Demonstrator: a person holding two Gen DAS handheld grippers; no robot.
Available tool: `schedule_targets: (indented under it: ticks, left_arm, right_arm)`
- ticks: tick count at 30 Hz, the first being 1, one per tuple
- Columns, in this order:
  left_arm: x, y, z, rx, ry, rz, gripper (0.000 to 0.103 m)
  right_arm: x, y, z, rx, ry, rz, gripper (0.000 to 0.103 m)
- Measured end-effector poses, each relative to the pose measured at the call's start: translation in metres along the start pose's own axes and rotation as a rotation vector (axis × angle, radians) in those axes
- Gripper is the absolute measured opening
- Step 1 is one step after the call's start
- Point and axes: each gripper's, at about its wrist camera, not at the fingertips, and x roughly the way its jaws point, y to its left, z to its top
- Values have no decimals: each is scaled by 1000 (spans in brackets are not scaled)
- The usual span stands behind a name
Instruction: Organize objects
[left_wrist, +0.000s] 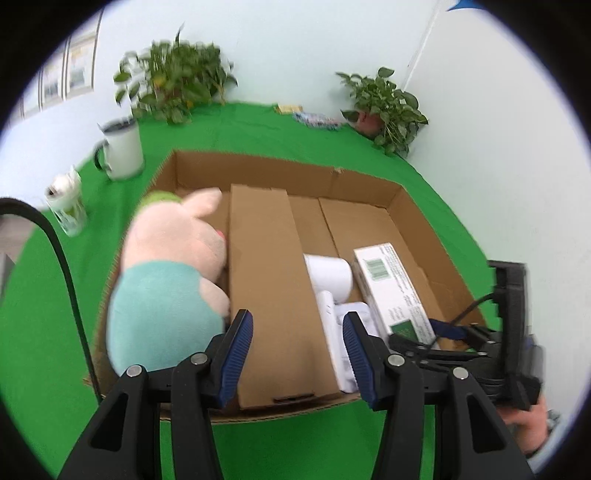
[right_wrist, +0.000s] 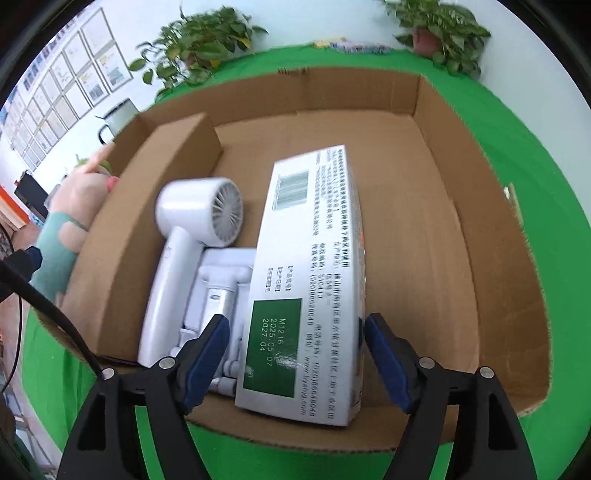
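**Packet box between your right jaws, plush at the carton's left edge**

Left wrist view: your left gripper (left_wrist: 297, 354) hangs over the near edge of the cardboard carton (left_wrist: 280, 173), its jaws partly apart with nothing between them; only the carton's inner cardboard divider (left_wrist: 269, 280) shows in the gap. At 10 o'clock from the fingertips a plush pig (left_wrist: 173, 266) in a teal top sits at the carton's left wall, touching the divider. At 1 o'clock lie the white hair dryer (left_wrist: 328, 277) and, just beside it, the white packet box (left_wrist: 391, 288). Your right gripper (left_wrist: 443, 332) comes in at 3 o'clock, at the packet box's near end. On the green cloth (left_wrist: 258, 122), a white mug (left_wrist: 123, 146) stands at 10 o'clock, well apart from the carton, and a potted plant (left_wrist: 384, 107) at 1 o'clock.

Right wrist view: your right gripper (right_wrist: 297, 356) has its jaws wide, either side of the packet box (right_wrist: 310, 266). The pads stand clear of its sides, so it is not gripped. The box rests tilted, leaning on the hair dryer (right_wrist: 195, 229) at 11 o'clock, inside the carton (right_wrist: 476, 206). The plush pig (right_wrist: 74, 206) is at 9 o'clock, beyond the divider (right_wrist: 147, 199).
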Motion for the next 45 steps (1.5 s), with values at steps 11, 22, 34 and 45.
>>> schedule_targets:
  ticks: [11,22,34,45]
  left_arm:
    - [-16,-9,-43,44,-212,189,80]
    - [18,-11,-76,71,-254,275,81]
    - [32,-18,-87,114,-309,304,99]
    - [34,-20,-85,125,-302,302,102]
  right_arm:
    - [-61,24,-45,-94,-330,-21,102]
    - [-50,22,-71,-98,-479,-90,102]
    - [-43,24,-71,-100,-524,-126,103]
    - [-43,24,-71,-101,-525,-127,103]
